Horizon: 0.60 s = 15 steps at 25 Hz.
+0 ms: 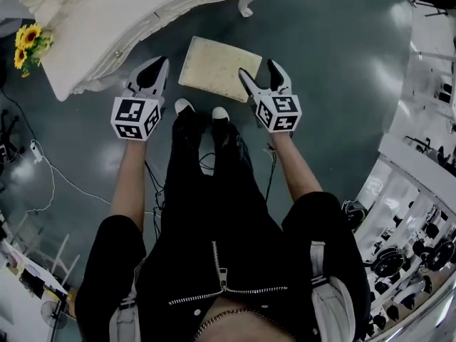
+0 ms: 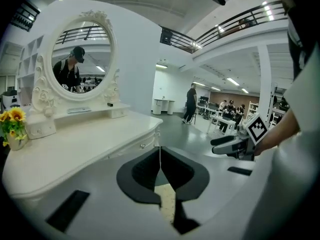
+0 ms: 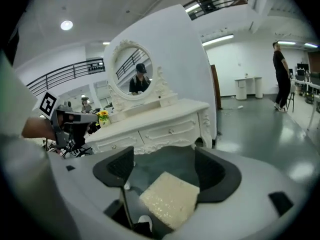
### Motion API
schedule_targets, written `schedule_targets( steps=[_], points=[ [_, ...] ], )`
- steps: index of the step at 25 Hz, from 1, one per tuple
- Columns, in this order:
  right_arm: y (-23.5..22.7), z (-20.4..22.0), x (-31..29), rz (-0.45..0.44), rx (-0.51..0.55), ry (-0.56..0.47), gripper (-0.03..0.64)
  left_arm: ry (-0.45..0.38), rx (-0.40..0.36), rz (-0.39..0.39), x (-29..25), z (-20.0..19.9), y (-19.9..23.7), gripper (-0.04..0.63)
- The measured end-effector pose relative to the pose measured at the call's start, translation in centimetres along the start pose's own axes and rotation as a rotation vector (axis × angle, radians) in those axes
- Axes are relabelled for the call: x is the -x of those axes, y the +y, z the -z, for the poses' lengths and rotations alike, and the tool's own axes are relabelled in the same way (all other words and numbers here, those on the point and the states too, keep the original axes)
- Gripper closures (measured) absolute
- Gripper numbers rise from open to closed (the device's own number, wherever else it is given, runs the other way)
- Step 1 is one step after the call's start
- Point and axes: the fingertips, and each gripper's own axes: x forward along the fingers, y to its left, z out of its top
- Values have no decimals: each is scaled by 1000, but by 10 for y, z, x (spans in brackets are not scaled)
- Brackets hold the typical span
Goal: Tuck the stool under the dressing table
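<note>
The stool (image 1: 219, 68) has a square cream cushion and stands on the dark floor just out from the white dressing table (image 1: 128, 20). Through the jaws of the right gripper view its cushion (image 3: 170, 199) shows low down, with the table's drawers (image 3: 160, 131) behind it. My left gripper (image 1: 155, 70) hangs to the left of the stool, shut with nothing in it; its pads meet in a thin line (image 2: 160, 166). At the cushion's right edge my right gripper (image 1: 261, 71) is open, jaws wide and apart from the cushion (image 3: 165, 166).
A vase of sunflowers (image 1: 28, 45) stands on the table's left end, below the oval mirror (image 2: 82, 59). Cables (image 1: 50, 169) trail over the floor on the left. The person's shoes (image 1: 184, 107) are just short of the stool. Shelving (image 1: 420, 191) lines the right side.
</note>
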Motion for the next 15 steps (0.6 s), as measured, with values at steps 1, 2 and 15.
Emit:
schedule_targets(
  steps=[1, 2, 15],
  points=[
    [-9, 18, -4, 7, -36, 27, 247, 6, 3, -1, -2, 5, 0, 572],
    [-17, 37, -8, 12, -77, 56, 239, 12, 8, -4, -5, 11, 0, 572],
    [-101, 277, -94, 152, -482, 306, 192, 46, 42, -46, -50, 118, 42, 572]
  ],
)
